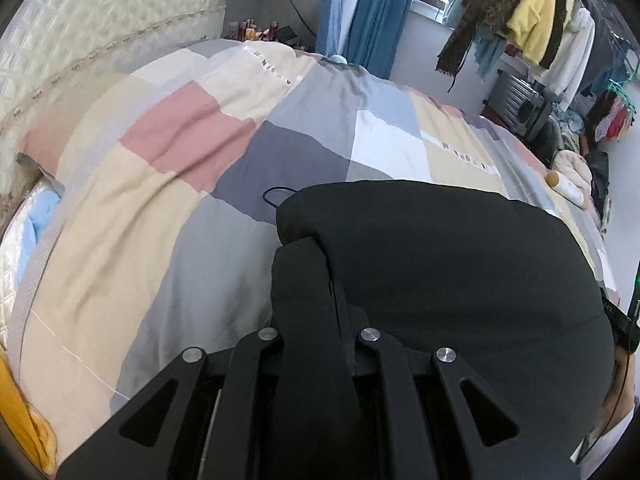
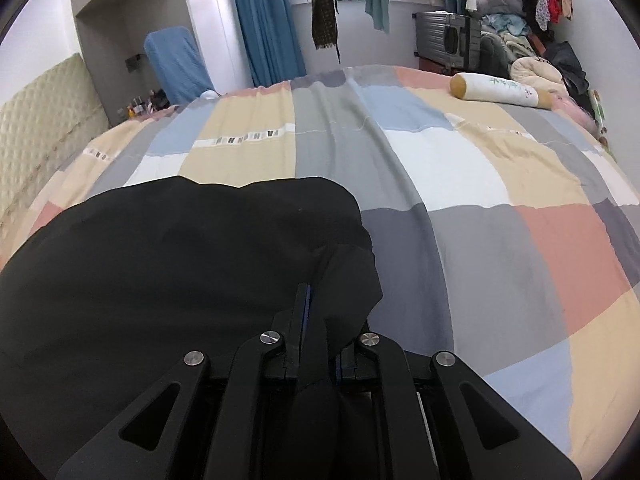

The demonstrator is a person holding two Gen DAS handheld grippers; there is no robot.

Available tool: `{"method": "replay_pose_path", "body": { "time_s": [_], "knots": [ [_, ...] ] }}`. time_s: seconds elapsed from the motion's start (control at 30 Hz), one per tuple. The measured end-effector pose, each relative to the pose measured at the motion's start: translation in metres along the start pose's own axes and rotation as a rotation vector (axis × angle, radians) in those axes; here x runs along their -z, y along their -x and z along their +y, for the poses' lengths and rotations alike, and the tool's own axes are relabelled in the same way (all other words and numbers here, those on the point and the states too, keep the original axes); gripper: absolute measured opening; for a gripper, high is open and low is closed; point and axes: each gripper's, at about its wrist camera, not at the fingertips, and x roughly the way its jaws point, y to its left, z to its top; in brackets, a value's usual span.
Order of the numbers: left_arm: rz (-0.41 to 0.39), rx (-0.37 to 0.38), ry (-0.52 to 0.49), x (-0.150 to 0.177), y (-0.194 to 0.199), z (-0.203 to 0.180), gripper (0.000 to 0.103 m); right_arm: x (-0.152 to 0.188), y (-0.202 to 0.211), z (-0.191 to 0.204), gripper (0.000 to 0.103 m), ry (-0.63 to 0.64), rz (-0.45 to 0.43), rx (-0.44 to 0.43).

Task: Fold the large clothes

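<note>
Left wrist view: left gripper [image 1: 334, 300] clamped tight on a bunched near-left corner of the black garment [image 1: 440, 272], fabric pinched between the fingers and spilling back over the linkage. Garment spread flat across the near right of the patchwork quilt [image 1: 192, 184], its far edge a long smooth curve, its left edge ending in a rounded fold beside a thin dark cord loop [image 1: 276, 196]. Wide bare quilt to the left and far side, bounded by the padded headboard [image 1: 100, 32] at far left; hanging clothes [image 1: 532, 20] crowding the far right. Right wrist view: right gripper [image 2: 316, 308] closed hard on the garment's near-right corner, a flap of black cloth draped over the right finger. Garment filling the near left, its right edge stopping at the gripper, its far edge slightly wavy. Open quilt stretching right and far, up to a bolster pillow [image 2: 500, 90] near the far right edge.
</note>
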Motion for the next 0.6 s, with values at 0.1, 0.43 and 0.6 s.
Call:
{"method": "replay_pose_path", "body": {
  "time_s": [0.1,0.43,0.6],
  "knots": [
    [0.012,0.013,0.026,0.001,0.005,0.005,0.014,0.000,0.016,-0.012,0.009,-0.094,-0.022,-0.052],
    [-0.036,0.039,-0.069,0.005,0.070,-0.026,0.079,-0.009,0.118,-0.019,0.076,-0.182,-0.184,-0.073],
    [-0.103,0.041,-0.113,0.006,0.126,-0.052,0.084,-0.024,0.191,-0.006,0.077,-0.139,-0.280,-0.118]
  ]
}}
